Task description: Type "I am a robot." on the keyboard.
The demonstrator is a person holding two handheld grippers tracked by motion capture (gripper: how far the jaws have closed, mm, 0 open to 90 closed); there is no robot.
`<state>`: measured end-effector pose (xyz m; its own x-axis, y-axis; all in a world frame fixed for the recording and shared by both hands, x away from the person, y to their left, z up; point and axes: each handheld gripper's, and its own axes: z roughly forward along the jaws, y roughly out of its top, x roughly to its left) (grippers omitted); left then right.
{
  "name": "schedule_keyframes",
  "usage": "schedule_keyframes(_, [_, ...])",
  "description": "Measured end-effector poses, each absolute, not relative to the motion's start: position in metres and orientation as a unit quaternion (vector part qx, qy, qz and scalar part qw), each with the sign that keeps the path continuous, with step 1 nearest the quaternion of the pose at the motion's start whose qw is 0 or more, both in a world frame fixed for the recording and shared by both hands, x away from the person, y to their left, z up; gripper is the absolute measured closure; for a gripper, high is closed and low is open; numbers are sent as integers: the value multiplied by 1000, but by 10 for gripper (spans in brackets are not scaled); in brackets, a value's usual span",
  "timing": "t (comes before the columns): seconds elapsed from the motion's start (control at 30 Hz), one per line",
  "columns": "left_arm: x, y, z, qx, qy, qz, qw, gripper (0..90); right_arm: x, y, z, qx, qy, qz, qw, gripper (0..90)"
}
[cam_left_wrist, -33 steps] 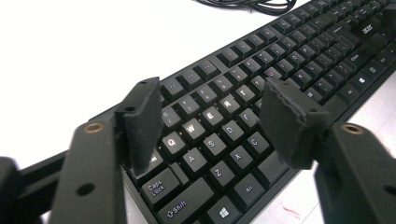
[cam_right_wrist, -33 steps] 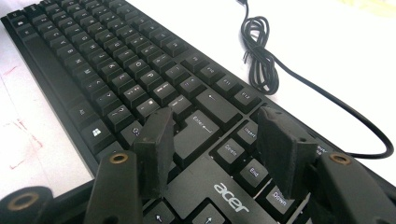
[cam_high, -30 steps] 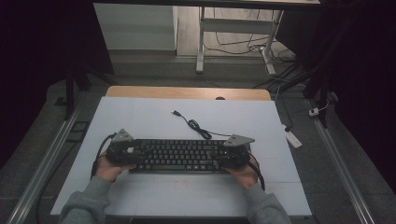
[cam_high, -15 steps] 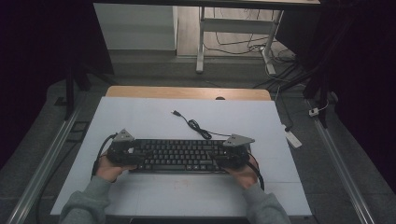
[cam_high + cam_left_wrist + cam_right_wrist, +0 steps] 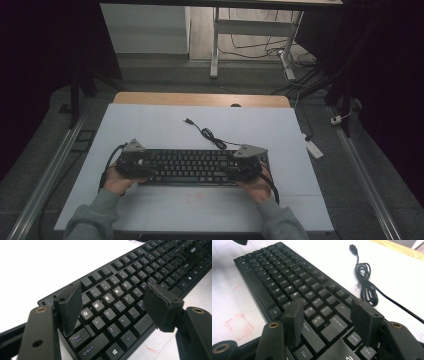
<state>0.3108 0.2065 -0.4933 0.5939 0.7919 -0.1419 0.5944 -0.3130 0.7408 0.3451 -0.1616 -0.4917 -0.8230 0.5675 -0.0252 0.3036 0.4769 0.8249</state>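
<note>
A black keyboard [image 5: 190, 167] lies flat near the front of the white table [image 5: 150, 120], with its black cable [image 5: 207, 134] coiled behind it. My left gripper [image 5: 145, 167] is at the keyboard's left end, its jaws spread over the Q, A and S keys [image 5: 112, 305], pads clear of them. At the right end my right gripper [image 5: 235, 167] is over the Enter and Shift keys [image 5: 328, 317], also open, with nothing between its pads. The keyboard [image 5: 125, 290] [image 5: 287, 277] rests on the table.
The cable's loops [image 5: 364, 282] and USB plug [image 5: 353, 248] lie on bare table behind the keyboard. Faint red marks [image 5: 237, 325] are on the table in front of it. A white power strip [image 5: 312, 148] lies on the floor at the right.
</note>
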Motion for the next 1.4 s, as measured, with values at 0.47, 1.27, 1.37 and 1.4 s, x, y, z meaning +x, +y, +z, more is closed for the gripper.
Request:
schedule_keyframes(0.47, [311, 204, -495, 806, 430, 125, 387, 313, 343, -131, -490, 217, 862, 443, 120, 625])
schedule_keyframes(1.27, [311, 200, -497, 812, 427, 126, 378, 310, 342, -83, -504, 171, 890, 414, 82, 895])
schedule_keyframes(1.37, [312, 200, -497, 813, 426, 126, 376, 309, 343, -77, -504, 171, 890, 416, 82, 895])
schedule_keyframes(1.4, [311, 200, -497, 813, 426, 126, 376, 309, 344, -75, -504, 171, 890, 415, 84, 895])
